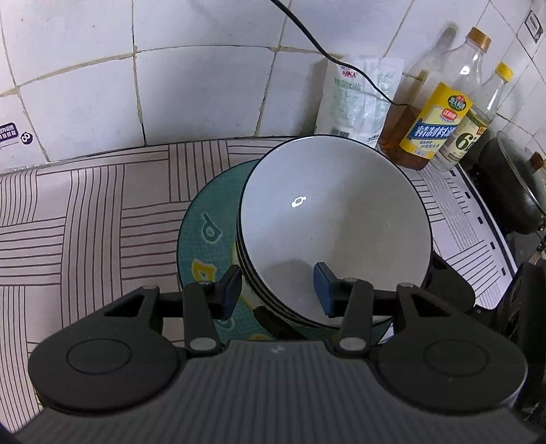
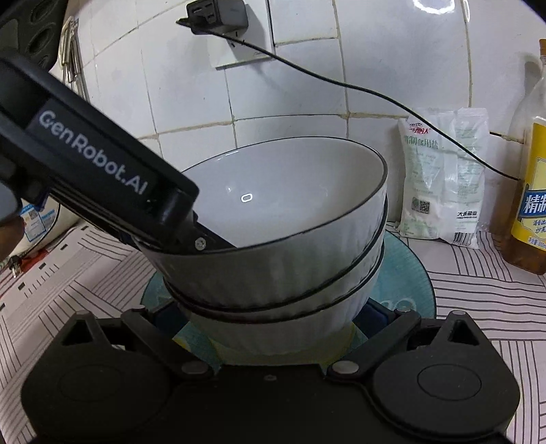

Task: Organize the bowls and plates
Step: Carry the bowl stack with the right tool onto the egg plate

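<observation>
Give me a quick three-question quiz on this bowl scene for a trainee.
1. True or false: the left claw has one finger inside the top bowl.
2. What lies under the bowls? A: a teal plate. B: a pan lid. C: a towel.
3. What hangs from the plug on the wall?

Key: 1 true. 2 A. 3 a black cable.
</observation>
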A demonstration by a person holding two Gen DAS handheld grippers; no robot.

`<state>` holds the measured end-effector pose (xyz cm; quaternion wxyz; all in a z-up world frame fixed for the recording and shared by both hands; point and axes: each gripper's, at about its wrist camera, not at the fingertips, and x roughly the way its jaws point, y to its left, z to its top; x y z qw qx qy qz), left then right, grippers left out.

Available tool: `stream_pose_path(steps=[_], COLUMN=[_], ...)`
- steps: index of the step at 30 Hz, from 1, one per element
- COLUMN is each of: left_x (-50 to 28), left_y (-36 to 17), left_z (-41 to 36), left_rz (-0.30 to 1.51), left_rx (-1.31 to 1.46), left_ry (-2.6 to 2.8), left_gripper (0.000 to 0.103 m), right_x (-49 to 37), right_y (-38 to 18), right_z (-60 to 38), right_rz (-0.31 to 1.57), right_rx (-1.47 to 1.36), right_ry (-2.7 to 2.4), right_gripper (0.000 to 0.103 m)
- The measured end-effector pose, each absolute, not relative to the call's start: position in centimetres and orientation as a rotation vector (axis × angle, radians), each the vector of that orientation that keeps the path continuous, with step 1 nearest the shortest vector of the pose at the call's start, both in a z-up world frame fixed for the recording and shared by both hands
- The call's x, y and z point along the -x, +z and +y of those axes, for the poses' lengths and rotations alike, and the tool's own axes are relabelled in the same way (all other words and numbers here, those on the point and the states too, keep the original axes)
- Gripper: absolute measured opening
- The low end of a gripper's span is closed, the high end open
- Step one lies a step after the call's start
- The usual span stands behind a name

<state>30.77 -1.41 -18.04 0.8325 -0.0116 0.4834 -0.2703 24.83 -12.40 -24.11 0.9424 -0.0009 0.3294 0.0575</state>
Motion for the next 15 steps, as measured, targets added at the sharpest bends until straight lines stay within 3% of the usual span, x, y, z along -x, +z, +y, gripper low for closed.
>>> stream_pose_path(steps=[15], left_x=[-30.1], left_y=[-17.2], left_z=[-1.4], left_rz=[1.024], left_rx=[0.05], left_ry=[-0.466], left_gripper=[0.046], right_x=[-23.7], right_y=[-23.8], right_z=[-13.2], right_rz=[0.682], right_rx=[-0.082], right_ry=[0.114], right_gripper=[0.098])
